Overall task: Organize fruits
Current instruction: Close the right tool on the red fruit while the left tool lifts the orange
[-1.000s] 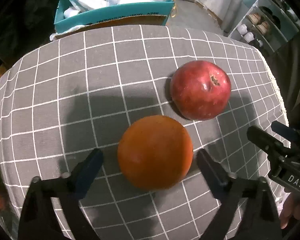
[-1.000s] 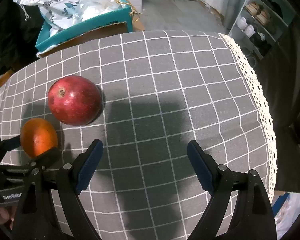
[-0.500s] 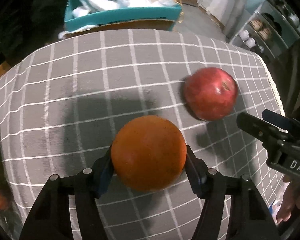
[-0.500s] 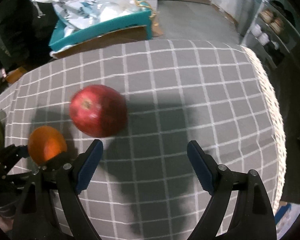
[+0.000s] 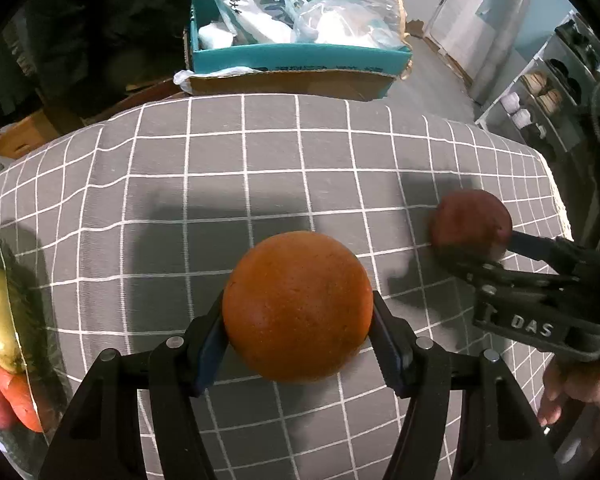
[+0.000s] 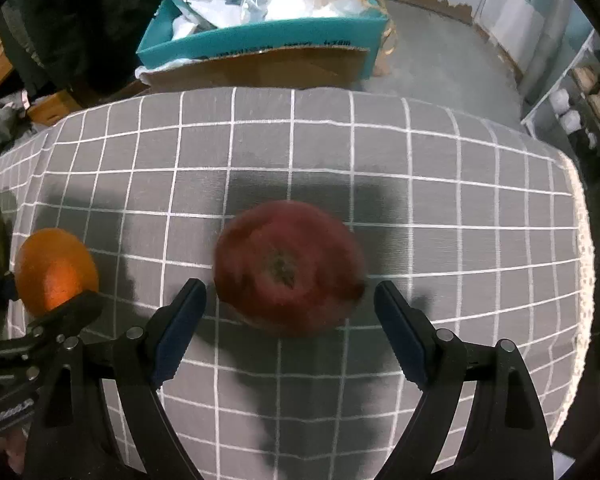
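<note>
Two loose fruits on the grey checked cloth (image 6: 460, 168): one orange (image 5: 297, 306), one red apple (image 6: 287, 266). The left gripper (image 5: 298, 340) is clamped tight on the orange, both pads pressed to its sides. The right gripper (image 6: 290, 326) is spread wide, the apple sitting between its fingertips and a touch ahead, neither pad touching it. Out to the left gripper's left, a glass bowl (image 5: 4, 248) shows a yellow-green fruit and red ones inside. Beyond the cloth's far edge, one teal box (image 5: 300, 62) stuffed with plastic bags
</note>
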